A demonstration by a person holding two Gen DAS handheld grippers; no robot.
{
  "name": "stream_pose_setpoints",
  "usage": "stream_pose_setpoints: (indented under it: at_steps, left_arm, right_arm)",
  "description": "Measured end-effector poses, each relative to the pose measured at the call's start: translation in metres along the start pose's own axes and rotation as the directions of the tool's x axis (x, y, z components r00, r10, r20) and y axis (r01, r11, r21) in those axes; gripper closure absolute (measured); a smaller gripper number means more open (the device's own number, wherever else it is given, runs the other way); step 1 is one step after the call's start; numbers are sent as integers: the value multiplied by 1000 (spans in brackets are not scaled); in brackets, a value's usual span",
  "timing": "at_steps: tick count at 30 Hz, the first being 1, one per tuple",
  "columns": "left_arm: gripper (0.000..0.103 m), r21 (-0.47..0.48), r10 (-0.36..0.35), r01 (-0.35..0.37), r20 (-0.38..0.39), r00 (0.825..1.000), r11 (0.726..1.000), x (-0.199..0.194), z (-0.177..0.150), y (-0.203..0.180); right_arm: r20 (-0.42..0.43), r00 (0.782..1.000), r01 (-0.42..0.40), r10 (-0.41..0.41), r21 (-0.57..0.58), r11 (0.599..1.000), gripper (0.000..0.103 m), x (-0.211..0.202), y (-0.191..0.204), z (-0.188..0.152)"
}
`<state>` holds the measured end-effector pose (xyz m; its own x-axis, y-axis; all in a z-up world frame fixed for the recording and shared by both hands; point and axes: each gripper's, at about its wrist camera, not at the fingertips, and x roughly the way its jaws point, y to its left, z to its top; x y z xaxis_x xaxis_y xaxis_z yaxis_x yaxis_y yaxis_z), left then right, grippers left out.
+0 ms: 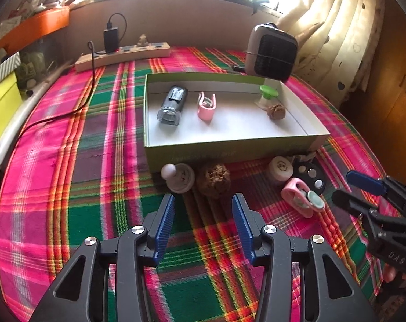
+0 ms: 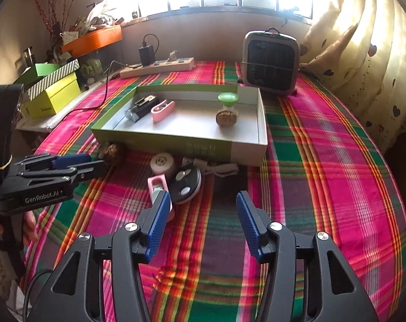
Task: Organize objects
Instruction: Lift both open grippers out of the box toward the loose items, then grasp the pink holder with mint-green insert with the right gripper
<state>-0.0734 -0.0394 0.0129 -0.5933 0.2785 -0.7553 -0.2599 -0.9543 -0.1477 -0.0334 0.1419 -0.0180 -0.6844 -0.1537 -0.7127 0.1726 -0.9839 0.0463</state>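
On the plaid tablecloth (image 1: 90,139), right along the near wall of the green-sided box (image 1: 229,150), there's a huddle of loose stuff waiting to go in: a white knobbed cap (image 1: 177,178), a brown walnut (image 1: 213,181), a round white container (image 1: 281,170), a black disc with silver buttons (image 2: 185,185) and a pink clip (image 1: 301,196). Already inside the box: a small flashlight (image 1: 172,104), a second pink clip (image 1: 206,106), a green-topped cup (image 1: 267,95) and another walnut (image 1: 276,111).

The left gripper (image 1: 204,206) has its jaws wide apart and empty, lined up on the loose walnut. The right gripper (image 2: 200,206) is just as wide and empty, its left finger right at the loose pink clip.

Trouble spots, as a guess: everything is packed tight, so the walnut could roll off or nudge the cap when the jaws close. The clip touches the disc, so one may drag the other. And the two grippers are working near each other, so they might bump.
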Motion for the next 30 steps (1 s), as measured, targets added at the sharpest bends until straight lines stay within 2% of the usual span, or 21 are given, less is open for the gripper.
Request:
stream_pose_setpoints:
  at_steps: [4, 13, 20, 25, 30]
  left_arm:
    - [60, -10, -24, 24, -3, 1000, 1000, 4, 1, 0]
    - [60, -24, -27, 27, -12, 1000, 999, 6, 0, 3]
    - [60, -29, -13, 12, -20, 1000, 1000, 7, -1, 4]
    - [60, -33, -5, 5, -22, 1000, 999, 8, 0, 3]
    - [60, -46, 3, -4, -26, 1000, 999, 10, 2, 2]
  right_arm:
    - [-21, 999, -25, 26, 12, 1000, 51, 2, 4, -3]
    - [-30, 996, -81, 80, -44, 996, 51, 6, 21, -7]
    - [-7, 989, -145, 145, -81, 986, 51, 10, 31, -1]
    - [-24, 984, -176, 175, -97, 980, 51, 20, 33, 6]
    - [-43, 981, -193, 190, -110, 975, 56, 28, 31, 8]
